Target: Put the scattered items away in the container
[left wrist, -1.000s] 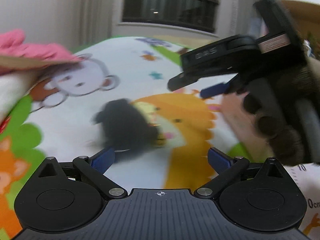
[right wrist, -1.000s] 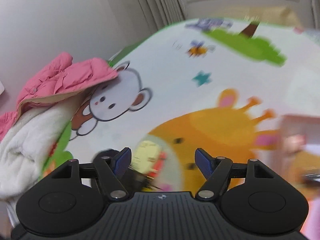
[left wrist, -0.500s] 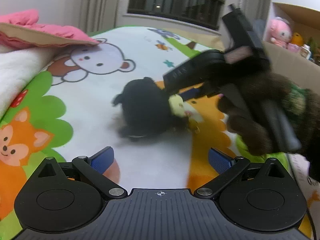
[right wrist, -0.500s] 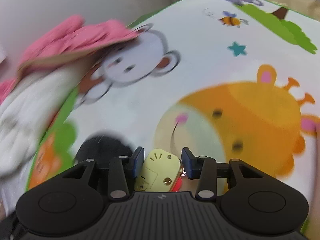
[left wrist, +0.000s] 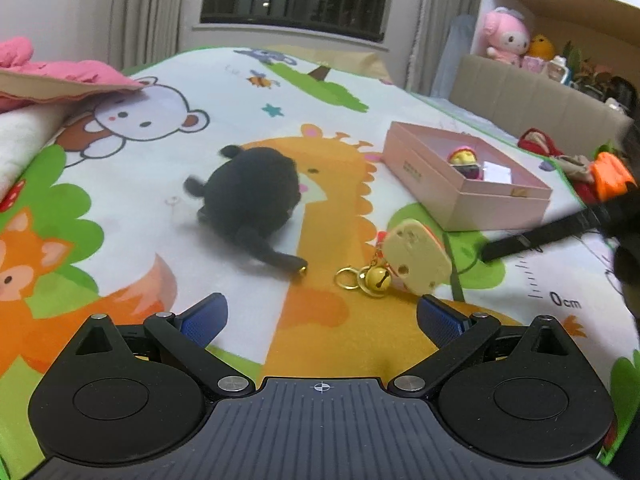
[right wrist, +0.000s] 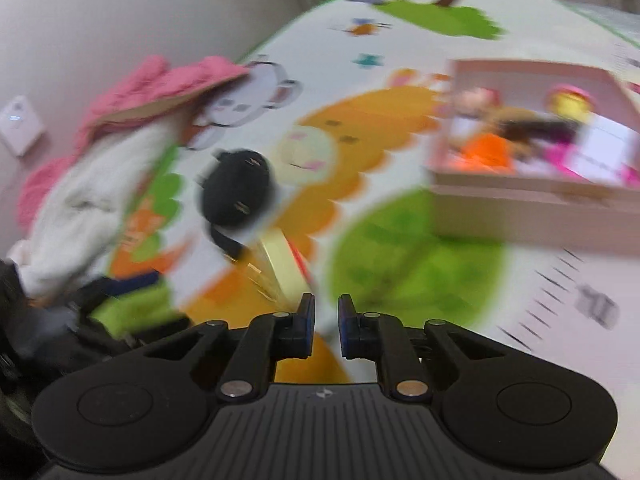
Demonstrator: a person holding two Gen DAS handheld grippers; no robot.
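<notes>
Tools: right tool (right wrist: pixel 324 324) closed, gripping nothing visible; left tool (left wrist: pixel 320 316) wide open, empty. Yellow charm (left wrist: pixel 416 260) lies on the mat (left wrist: pixel 240 76) beside its bell (left wrist: pixel 378 278), near the box (left wrist: pixel 440 192). Black plush (left wrist: pixel 252 200) sits further left. Charm judged light and stiff; grip across its flat sides.

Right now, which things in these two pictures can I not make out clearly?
- Right wrist view: motion blur smears the toys in the box; kinds unclear.
- The right gripper is shut, but blur hides whether it pinches the cord of the cheese charm.
- Left wrist view: the box wall hides most contents; the picture edge cuts off the right gripper.
- The black plush is blurred, face unreadable.
</notes>
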